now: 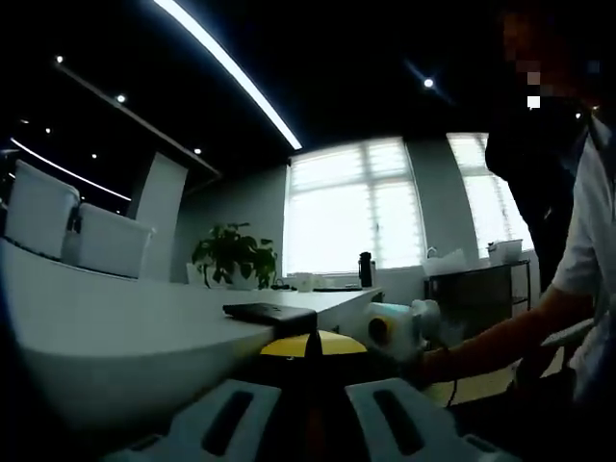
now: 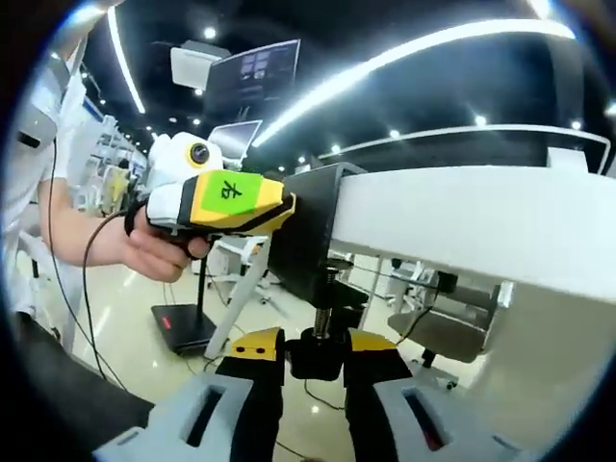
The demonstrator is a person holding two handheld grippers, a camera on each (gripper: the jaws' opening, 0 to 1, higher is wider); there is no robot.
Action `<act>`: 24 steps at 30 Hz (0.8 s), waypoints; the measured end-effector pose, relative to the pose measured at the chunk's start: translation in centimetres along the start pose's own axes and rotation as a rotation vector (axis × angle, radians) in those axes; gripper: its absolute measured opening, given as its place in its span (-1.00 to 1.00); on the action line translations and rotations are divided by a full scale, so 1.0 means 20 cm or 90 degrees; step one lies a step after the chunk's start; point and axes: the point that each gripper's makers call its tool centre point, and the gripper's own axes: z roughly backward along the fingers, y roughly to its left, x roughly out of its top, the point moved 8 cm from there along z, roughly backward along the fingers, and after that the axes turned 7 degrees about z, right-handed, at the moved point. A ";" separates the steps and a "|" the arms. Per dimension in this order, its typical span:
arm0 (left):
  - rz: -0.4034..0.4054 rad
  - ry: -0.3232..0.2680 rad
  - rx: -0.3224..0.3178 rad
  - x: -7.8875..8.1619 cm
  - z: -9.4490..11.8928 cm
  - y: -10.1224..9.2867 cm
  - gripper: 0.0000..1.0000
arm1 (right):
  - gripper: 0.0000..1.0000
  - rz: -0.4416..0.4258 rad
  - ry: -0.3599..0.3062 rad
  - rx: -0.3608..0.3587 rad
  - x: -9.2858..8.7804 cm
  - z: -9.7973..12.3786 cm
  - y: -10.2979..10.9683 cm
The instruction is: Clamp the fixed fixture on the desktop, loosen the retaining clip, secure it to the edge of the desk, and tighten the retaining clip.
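Here both grippers work on the black clamp fixture at the white desk's edge.

At bottom centre of the right gripper view, the right gripper (image 2: pixel 315 361) has its jaws clenched on the fixture's black screw knob (image 2: pixel 317 350), below the fixture (image 2: pixel 310 231), which sits over the desk (image 2: pixel 462 226) edge at frame centre. The left gripper (image 2: pixel 231 204), held in a hand (image 2: pixel 159 250), presses against the fixture from the left of the frame. In the left gripper view, its jaws rise at bottom centre; I cannot tell whether they grasp. The fixture's top (image 1: pixel 269 314) lies just above, on the desk.
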 end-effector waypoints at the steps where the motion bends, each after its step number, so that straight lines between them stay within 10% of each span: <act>1: 0.001 0.000 0.000 0.00 0.00 0.00 -0.96 | -0.40 -0.006 0.010 -0.027 -0.02 0.01 0.00; 4: 0.000 -0.001 -0.001 0.00 0.00 0.00 -0.96 | -0.03 -0.022 0.028 -0.156 -0.08 0.04 0.03; 12: 0.004 -0.005 -0.001 0.00 0.01 0.00 -0.96 | -0.14 0.000 0.060 -0.425 -0.03 0.08 0.25; 15: 0.004 -0.003 0.001 -0.01 0.00 -0.01 -0.96 | -0.16 -0.060 0.036 -0.454 0.02 0.02 0.30; 24: 0.003 0.000 0.003 -0.01 0.01 0.00 -0.96 | -0.37 0.006 0.102 -0.523 0.00 -0.08 0.24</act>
